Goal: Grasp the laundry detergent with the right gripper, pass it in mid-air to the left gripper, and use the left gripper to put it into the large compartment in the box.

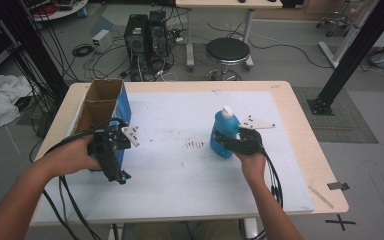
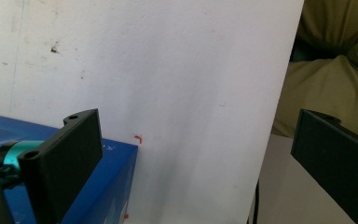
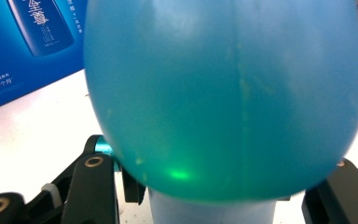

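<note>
My right gripper (image 1: pixel 231 141) is clamped on the blue plastic bottle (image 1: pixel 223 132), upright mid-table; it looks smooth, slippery, squeezable, so low on its body grips best. My left gripper (image 1: pixel 114 161) gapes beside the open blue carton (image 1: pixel 105 117).

Both forearms reach in from the near edge of the table (image 1: pixel 300 150), each hand holding a gripper. The left hand (image 1: pixel 72 156), toward the left edge, holds the left gripper (image 1: pixel 116 170) tipped down toward the near edge, its jaws standing wide apart, one of them over the blue box (image 2: pixel 116 172). The right hand (image 1: pixel 252 162), right of the middle, holds the right gripper (image 1: pixel 230 141) level and pointing left, its jaws clamped on the low part of the blue bottle (image 1: pixel 224 134).
</note>
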The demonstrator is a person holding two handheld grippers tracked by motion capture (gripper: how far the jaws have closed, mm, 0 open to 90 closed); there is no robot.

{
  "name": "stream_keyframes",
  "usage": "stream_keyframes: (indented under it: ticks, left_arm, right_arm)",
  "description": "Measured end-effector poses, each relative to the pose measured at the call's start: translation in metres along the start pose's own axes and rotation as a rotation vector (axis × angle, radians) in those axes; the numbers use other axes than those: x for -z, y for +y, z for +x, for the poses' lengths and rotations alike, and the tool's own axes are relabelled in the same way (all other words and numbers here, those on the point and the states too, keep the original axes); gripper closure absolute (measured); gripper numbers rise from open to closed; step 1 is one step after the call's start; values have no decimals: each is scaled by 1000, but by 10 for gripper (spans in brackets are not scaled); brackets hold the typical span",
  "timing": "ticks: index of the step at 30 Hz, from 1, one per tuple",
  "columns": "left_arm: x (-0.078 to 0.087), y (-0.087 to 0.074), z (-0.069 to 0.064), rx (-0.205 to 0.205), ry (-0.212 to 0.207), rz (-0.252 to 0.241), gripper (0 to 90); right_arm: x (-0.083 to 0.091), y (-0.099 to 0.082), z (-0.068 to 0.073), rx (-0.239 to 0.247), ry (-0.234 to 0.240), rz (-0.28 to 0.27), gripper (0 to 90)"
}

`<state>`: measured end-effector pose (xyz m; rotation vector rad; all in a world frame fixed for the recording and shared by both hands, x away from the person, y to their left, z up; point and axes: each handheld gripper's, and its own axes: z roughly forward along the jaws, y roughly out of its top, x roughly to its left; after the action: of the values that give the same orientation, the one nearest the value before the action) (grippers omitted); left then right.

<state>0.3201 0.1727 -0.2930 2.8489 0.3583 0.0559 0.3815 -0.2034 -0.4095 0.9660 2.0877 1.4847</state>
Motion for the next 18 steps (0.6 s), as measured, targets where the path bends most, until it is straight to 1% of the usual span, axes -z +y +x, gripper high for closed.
stream_keyframes:
  ticks: [5, 6, 8, 9, 10, 11, 12, 13, 15, 16, 17, 18]
  left_arm:
    - [1, 1, 1, 8, 2, -7, 22]
    - [3, 2, 1, -1, 1, -7, 22]
    - [4, 5, 1, -1, 8, -12, 22]
    - [4, 5, 1, -1, 8, -12, 22]
    - [6, 8, 1, -5, 11, -17, 22]
    - [6, 8, 1, -5, 11, -17, 22]
    - [7, 10, 2, -8, 13, -17, 22]
    - [9, 13, 2, -3, 14, -24, 22]
    - [10, 15, 2, -8, 15, -24, 22]
    - [11, 19, 2, -13, 17, -27, 22]
    - [12, 22, 2, -18, 16, -28, 22]
    - [12, 22, 2, -18, 16, -28, 22]
  right_arm:
    - [2, 1, 0, -16, 3, 2, 437]
    - [7, 4, 1, -17, 18, -12, 438]
    - [12, 8, 1, -12, 36, -15, 438]
    - [12, 8, 1, -12, 36, -15, 438]
    - [18, 14, 2, 7, 57, -8, 439]
    - [22, 16, 2, 15, 66, 1, 439]
    - [22, 16, 2, 15, 66, 1, 439]
    - [30, 22, 1, 32, 94, 9, 439]
    - [33, 23, 1, 36, 103, 10, 438]
    - [36, 26, 1, 41, 118, 12, 439]
    - [44, 31, 0, 57, 156, 15, 438]
    - [44, 31, 0, 57, 156, 15, 438]
